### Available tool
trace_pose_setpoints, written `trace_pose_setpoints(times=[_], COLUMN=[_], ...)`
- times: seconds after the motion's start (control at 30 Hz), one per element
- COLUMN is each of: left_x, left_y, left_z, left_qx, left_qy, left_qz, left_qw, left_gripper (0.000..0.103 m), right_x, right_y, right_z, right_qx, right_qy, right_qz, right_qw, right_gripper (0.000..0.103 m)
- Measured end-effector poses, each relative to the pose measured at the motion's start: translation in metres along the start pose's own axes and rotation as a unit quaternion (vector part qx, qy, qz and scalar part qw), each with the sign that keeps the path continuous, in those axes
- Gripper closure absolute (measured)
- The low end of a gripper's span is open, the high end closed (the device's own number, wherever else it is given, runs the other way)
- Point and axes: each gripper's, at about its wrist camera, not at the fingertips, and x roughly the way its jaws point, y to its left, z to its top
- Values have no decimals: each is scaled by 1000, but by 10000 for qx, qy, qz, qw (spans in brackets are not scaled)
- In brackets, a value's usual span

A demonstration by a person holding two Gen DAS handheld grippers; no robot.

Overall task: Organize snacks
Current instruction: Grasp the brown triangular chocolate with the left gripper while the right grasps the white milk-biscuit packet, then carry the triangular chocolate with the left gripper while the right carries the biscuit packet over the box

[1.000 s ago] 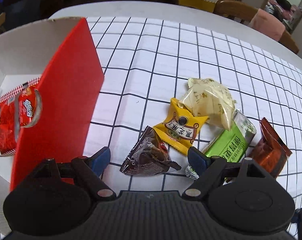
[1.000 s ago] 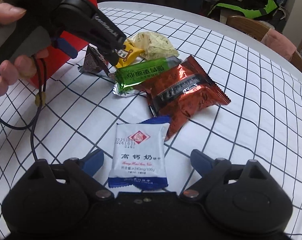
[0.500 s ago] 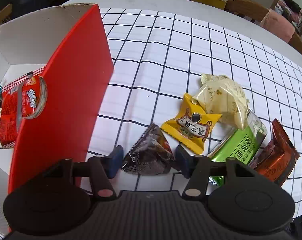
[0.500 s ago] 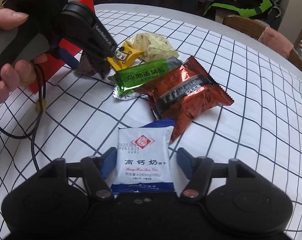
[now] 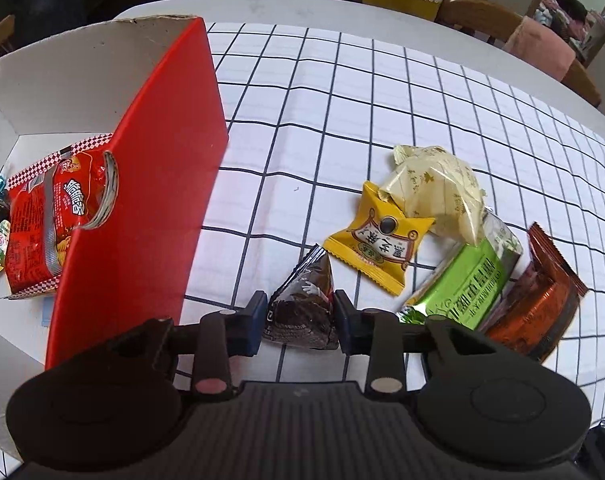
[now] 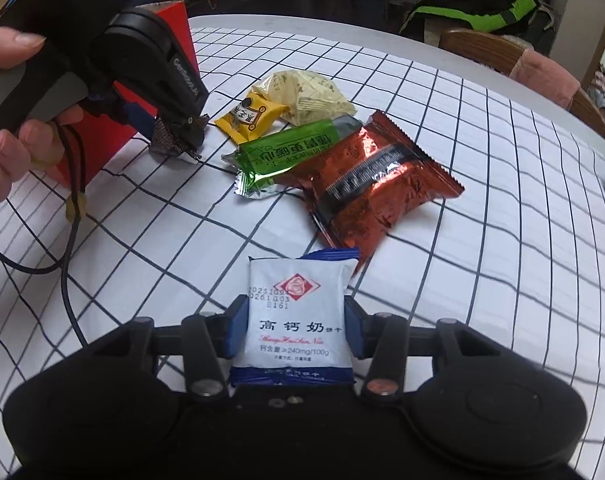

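Left wrist view showed a dark triangular snack packet (image 5: 302,312) lying on the checked worktop (image 5: 342,120) just beside the red box (image 5: 142,200), set between the blue fingers (image 5: 256,322) of the left gripper (image 5: 300,322). The jaws were closing, and both pads already appeared to touch the packet's sides, though how firm the grip was could not be told. The packet looked light and crinkly, its foil probably slippery — a pinch across its puffed middle would likely hold better than one on the thin sealed edge.

Right wrist view had a white-and-blue biscuit packet (image 6: 294,320) flat on the worktop between the fingers of the right gripper (image 6: 296,332), whose jaws were also closing, the pads at or very near its two long edges. It seemed a light, soft pillow pack with brittle contents, so a gentle squeeze at mid-length seemed wise.

Loose on the cloth beyond lay four more single packets: one yellow sweet (image 5: 376,250), one pale cream wrapped cake (image 5: 438,196), one green bar (image 5: 470,292) and one copper-red foil pack (image 6: 378,184), the green bar tucked partly under its neighbours. Inside the box sat one large red packet (image 5: 50,216) and at least three small pieces at the left edge, too cropped to count surely. One box, two grippers — and a person's hand (image 6: 18,120) on the left one.
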Motion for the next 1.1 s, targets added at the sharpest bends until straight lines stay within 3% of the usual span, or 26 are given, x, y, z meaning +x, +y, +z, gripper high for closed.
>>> trace_pose_setpoints(times=[0.27,0.53,1.1], left_x=[-16,-55,-135], left_y=[4,4,41], left_z=[-11,-27,-33], left_qx=[95,560,1506], left_qy=[-12,-199,-727], left_qz=[-233,-634,-1239], left_qw=[9997,9962,9781], left_gripper=[70,70,69], right_x=[-24,-54,-102], right_y=[2,10,61], right_z=[-5,-4,30], right_qx=[302,584,939], right_qy=[-129,-311,-726], right_qz=[61,-17,-186], right_qw=[9994,9978,9928], right_gripper=[56,56,56])
